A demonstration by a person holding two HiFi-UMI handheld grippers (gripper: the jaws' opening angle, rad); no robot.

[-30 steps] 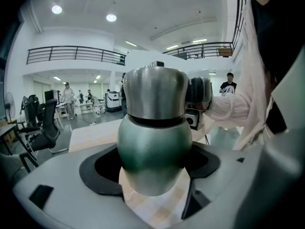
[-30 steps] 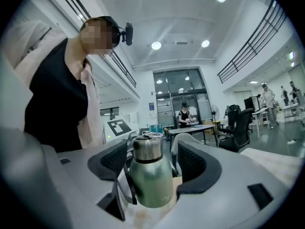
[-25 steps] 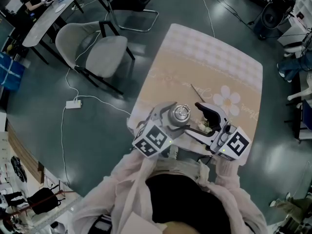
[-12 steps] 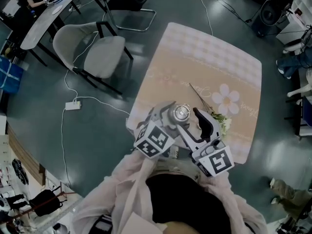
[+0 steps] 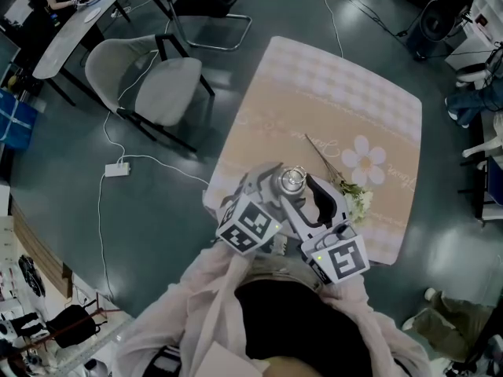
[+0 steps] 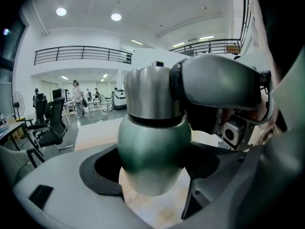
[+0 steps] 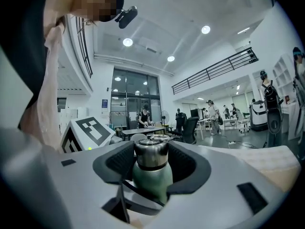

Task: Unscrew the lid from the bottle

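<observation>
Started nearest, at the pale sleeves low in the head view. Noted left gripper [image 5: 271, 191] clenched on the green body of the bottle [image 6: 153, 151], pads hard against both sides, nose slanted down.

Noted right gripper [image 5: 302, 199] lying level and set about the steel lid [image 7: 151, 152]. Jaws just been closing; pads read as meeting the lid's sides, grip judged fresh and not yet proven.

Placed bottle upright over the near edge of the table [image 5: 338, 93], toward its near left corner. Long axis vertical, lid uppermost.

Marked the relation that counts: lid dead ahead of the right gripper, between its pads, bottle axis square to that gripper's reach. Judged a twist about the upright axis the next need, body braced by the left. Right gripper closer to the lid; left lower, on the belly.

Farther along the cloth, logged a dry sprig [image 5: 346, 188], well clear of both grippers.

Could not settle whether the base rested on the cloth or hung just above. Lost the lower body under the grippers from the head view. Seam under the lid seen only as a dark ring.
</observation>
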